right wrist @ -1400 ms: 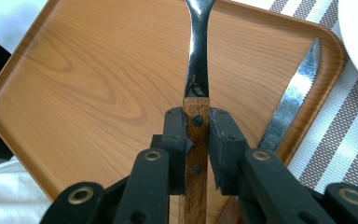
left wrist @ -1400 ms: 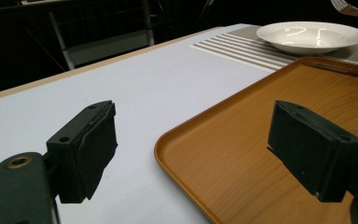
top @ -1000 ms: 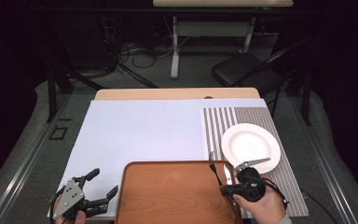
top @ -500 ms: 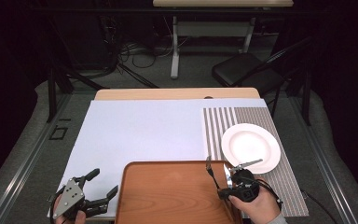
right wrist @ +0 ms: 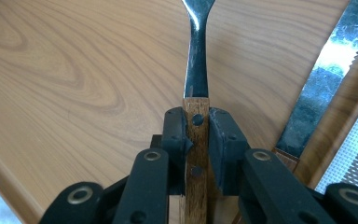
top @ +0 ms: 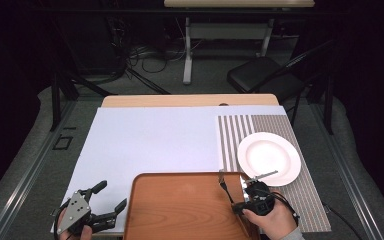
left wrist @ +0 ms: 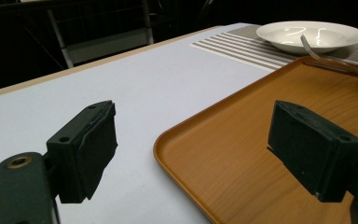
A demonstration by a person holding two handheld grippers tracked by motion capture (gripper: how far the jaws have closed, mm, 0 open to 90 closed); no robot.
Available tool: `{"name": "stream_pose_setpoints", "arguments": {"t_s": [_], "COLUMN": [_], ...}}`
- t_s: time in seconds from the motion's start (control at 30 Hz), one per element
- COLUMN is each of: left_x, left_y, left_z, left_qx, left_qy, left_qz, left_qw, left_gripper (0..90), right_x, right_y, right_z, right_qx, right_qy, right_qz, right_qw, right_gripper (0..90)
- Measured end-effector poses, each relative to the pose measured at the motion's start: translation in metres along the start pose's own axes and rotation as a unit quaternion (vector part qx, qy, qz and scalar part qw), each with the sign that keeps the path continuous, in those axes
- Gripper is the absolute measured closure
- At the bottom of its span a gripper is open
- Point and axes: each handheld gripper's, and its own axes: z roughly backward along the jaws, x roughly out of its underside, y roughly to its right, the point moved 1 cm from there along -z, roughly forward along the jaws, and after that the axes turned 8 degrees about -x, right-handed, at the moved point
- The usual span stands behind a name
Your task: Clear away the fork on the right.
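The fork (right wrist: 196, 70) was held by its wooden handle between the jaws of my right gripper (right wrist: 196, 140), which were closed narrow on it, the pads pressing both sides of the handle just behind the metal neck. It lay over the right part of the wooden tray (top: 180, 210), its head pointing away from me; I could not tell whether the tines touched the tray floor. A knife (right wrist: 324, 88) lay just beside it to the right, against the tray's rim, near the striped placemat (top: 240, 135) and the white plate (top: 269, 157).

My left gripper (top: 102, 205) stood wide and empty at the tray's left edge, over the pale table cover (top: 150, 140).

My judgement for this step: the grip was square and centred, which suited a clean lift. The handle should be kept level, raised straight clear of the rim, and kept off the knife, since a sideways drag could shift that blade. The jaws should stay firm, as smooth wood may slip.
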Motion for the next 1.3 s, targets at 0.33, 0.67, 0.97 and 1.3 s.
{"name": "stream_pose_setpoints", "arguments": {"t_s": [0.33, 0.67, 0.97, 1.3], "left_x": [0.000, 0.000, 0.000, 0.000], "left_y": [0.000, 0.000, 0.000, 0.000], "left_z": [0.000, 0.000, 0.000, 0.000], "left_qx": [0.000, 0.001, 0.001, 0.001], "left_qy": [0.001, 0.000, 0.000, 0.000], "left_qz": [0.001, -0.003, -0.002, -0.002], "left_qw": [1.0000, 1.0000, 1.0000, 1.0000], "left_gripper": [15.2, 15.2, 15.2, 15.2], "right_x": [-0.001, -0.001, -0.001, -0.006], "right_y": [0.002, -0.002, -0.001, -0.008], "right_z": [-0.008, -0.014, -0.014, -0.005], "right_qx": [0.005, 0.025, 0.014, -0.001], "right_qy": [-0.013, -0.022, -0.013, 0.023], "right_qz": [-0.008, 0.002, 0.000, 0.052], "right_qw": [0.9999, 0.9994, 0.9998, 0.9984], "right_gripper": [77.3, 77.1, 72.6, 74.6]}}
